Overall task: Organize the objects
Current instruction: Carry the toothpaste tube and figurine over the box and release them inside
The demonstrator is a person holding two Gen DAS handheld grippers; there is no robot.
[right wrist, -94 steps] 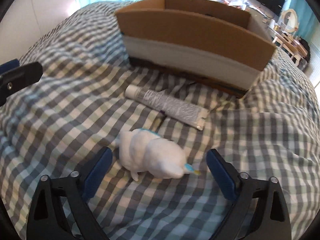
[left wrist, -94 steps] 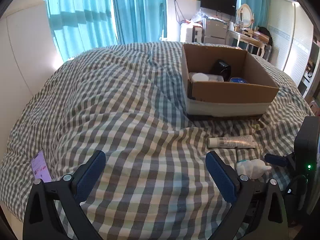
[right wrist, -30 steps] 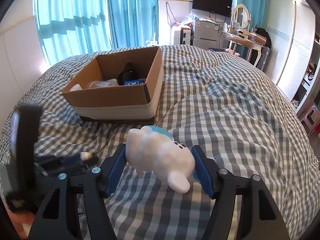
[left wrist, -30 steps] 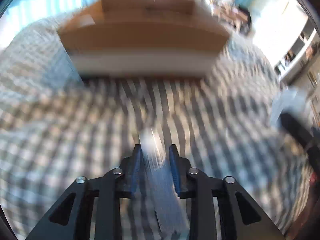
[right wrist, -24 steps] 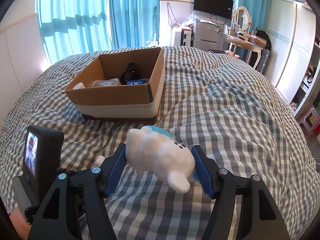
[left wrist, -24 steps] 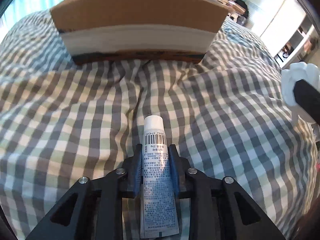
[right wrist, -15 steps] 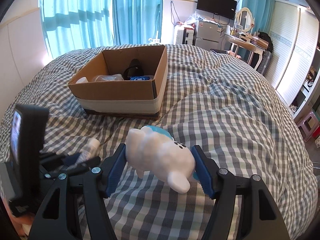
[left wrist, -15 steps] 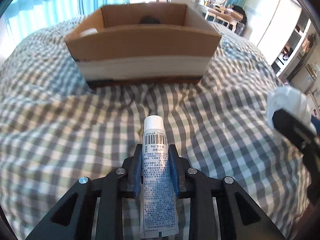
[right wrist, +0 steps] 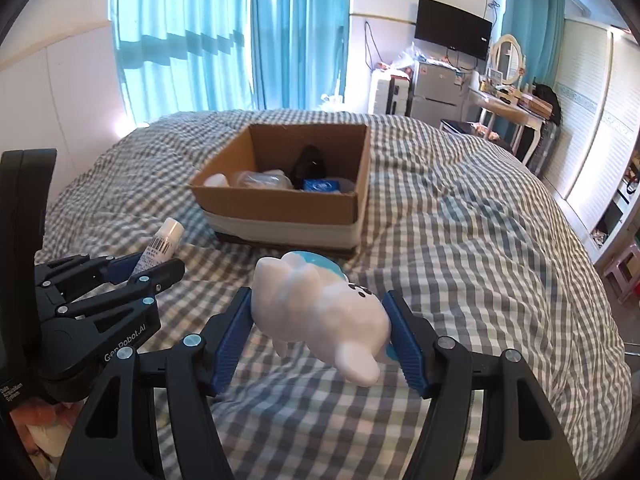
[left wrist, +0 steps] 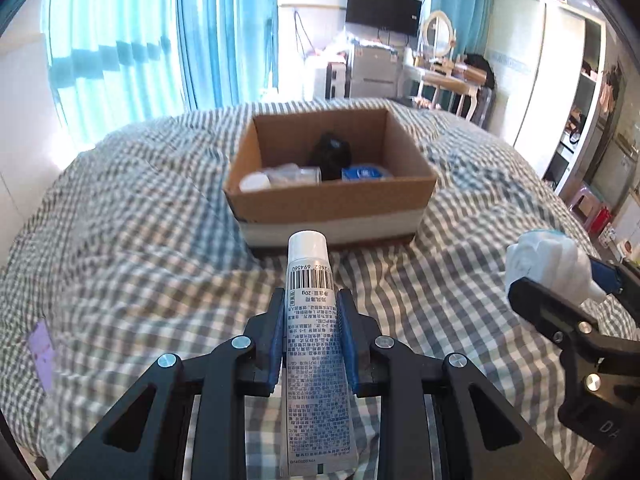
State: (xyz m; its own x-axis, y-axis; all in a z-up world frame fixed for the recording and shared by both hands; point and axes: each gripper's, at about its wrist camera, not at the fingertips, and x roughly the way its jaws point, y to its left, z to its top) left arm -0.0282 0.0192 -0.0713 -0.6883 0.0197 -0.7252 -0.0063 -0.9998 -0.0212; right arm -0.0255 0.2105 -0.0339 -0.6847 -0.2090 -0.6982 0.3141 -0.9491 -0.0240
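Far left in the left wrist view there's a flat purple thing (left wrist: 42, 350) lying on the quilt (left wrist: 140, 248), too blurred to say what it is. The quilt itself is soft, puffy grey-and-white gingham with lots of folds.

Next over, the left gripper (left wrist: 311, 304) is clamped on a tube (left wrist: 314, 344): white plastic, round cap pointing forward, flat crimped tail toward the camera, barcode plus tiny print I can't read. It's held up off the quilt, cap aimed at the box. The blue pads (left wrist: 277, 340) press on both of its sides.

Straight ahead sits the box (left wrist: 332, 200), open-top brown cardboard with a pale band and a dark strip along the bottom, resting on the quilt. Inside: a white lid (left wrist: 253, 181), a clear crinkly plastic item (left wrist: 294, 174), a black lump (left wrist: 331, 154) against the far wall, and something blue (left wrist: 364, 172). The near wall cuts off their lower parts, so shapes are hard to call.

On the right, the right gripper (right wrist: 320, 324) is closed around a toy (right wrist: 320, 312): smooth, glossy white, lumpy and rounded, with a light blue patch on top, small black marks and a stubby end toward the lens. It's also in the air, short of the box. The lower edge of the frame crops the gripper's arms.
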